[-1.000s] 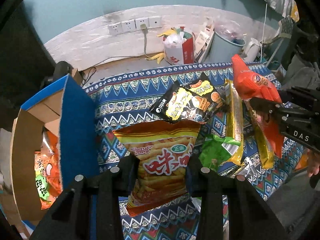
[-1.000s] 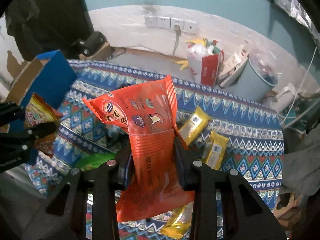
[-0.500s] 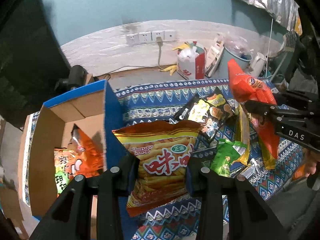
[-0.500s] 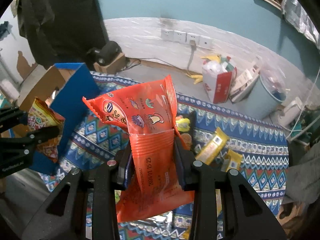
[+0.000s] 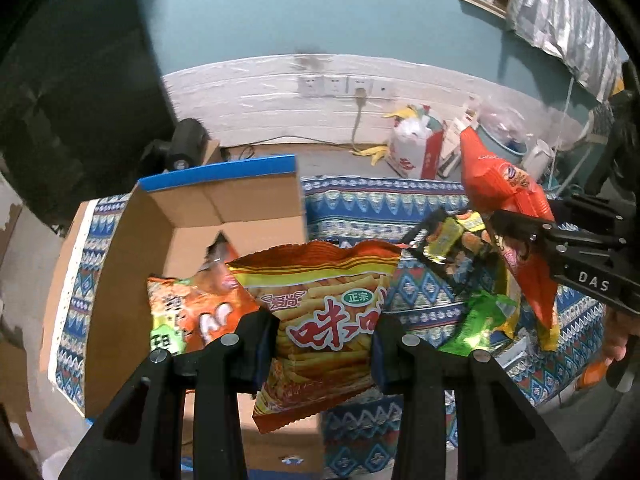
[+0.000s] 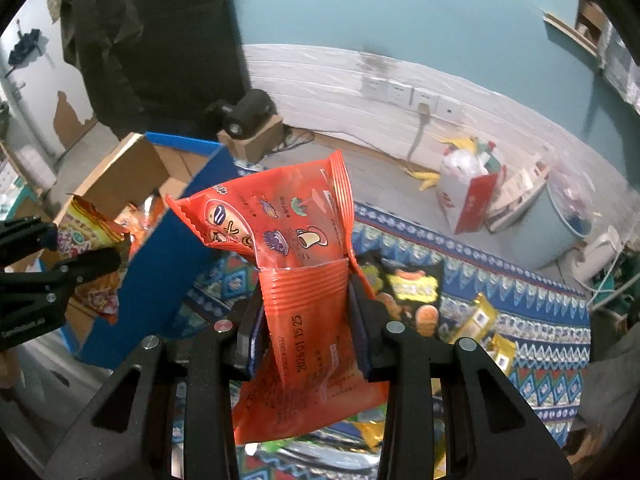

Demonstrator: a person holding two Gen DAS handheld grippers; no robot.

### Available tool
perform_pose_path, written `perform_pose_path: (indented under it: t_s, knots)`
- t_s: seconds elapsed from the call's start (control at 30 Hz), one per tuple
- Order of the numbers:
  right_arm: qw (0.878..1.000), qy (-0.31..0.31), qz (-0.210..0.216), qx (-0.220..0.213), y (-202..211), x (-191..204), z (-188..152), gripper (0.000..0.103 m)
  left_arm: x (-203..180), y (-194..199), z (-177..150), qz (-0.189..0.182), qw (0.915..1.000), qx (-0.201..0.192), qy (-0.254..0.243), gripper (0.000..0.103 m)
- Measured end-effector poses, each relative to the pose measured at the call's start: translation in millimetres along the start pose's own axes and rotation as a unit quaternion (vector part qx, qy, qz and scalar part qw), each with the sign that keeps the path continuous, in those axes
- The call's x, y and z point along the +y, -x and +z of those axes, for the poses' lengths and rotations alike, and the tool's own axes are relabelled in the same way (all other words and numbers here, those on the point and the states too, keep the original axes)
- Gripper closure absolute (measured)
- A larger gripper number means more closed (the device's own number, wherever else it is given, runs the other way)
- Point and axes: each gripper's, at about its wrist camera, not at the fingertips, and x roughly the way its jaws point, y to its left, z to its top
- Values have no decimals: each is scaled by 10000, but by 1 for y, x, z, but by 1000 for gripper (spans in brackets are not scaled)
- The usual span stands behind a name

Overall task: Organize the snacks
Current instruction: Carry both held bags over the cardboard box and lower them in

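My left gripper [image 5: 325, 338] is shut on a yellow-orange fries snack bag [image 5: 324, 320] and holds it above the open blue cardboard box [image 5: 224, 204], over its right wall. An orange snack bag [image 5: 192, 312] lies inside the box. My right gripper [image 6: 306, 320] is shut on a red-orange snack bag [image 6: 296, 264] and holds it in the air over the patterned cloth, right of the box [image 6: 188, 248]. The right gripper also shows in the left wrist view [image 5: 516, 236], and the left gripper shows in the right wrist view [image 6: 80, 252].
On the blue patterned cloth [image 5: 380, 200] lie a black snack bag [image 5: 452, 244], a green packet [image 5: 476, 320] and yellow packets [image 6: 480, 320]. Beyond the table are a wall with sockets [image 5: 340, 86], a red-white bag [image 5: 416, 148], a pale blue bin [image 6: 560, 224] and a black camera [image 6: 248, 114].
My left gripper has carried the fries bag leftward, from over the cloth to over the box. My right gripper has followed to the left with the red-orange bag. Both stay shut.
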Motion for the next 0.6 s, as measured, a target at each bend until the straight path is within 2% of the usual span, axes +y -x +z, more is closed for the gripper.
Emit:
perform_pose_path:
  t_s: [0.4,0.47,0.53,0.6]
  knots:
    - [9993,284,247,-12,-13,47,23,69,46,-16,-14,238,9986,266,400,63]
    - [9991,309,294,-10,-16,53,27,69,50,-19,-15,323,9981,338,398,59]
    - [9988,329,353,-13,-18,61,30,69,55,-19,-16,396,9977,354,428,47]
    - [9986,352,400,-17,-19,67,33,69,60,-17,-18,448,9974,300,471,41]
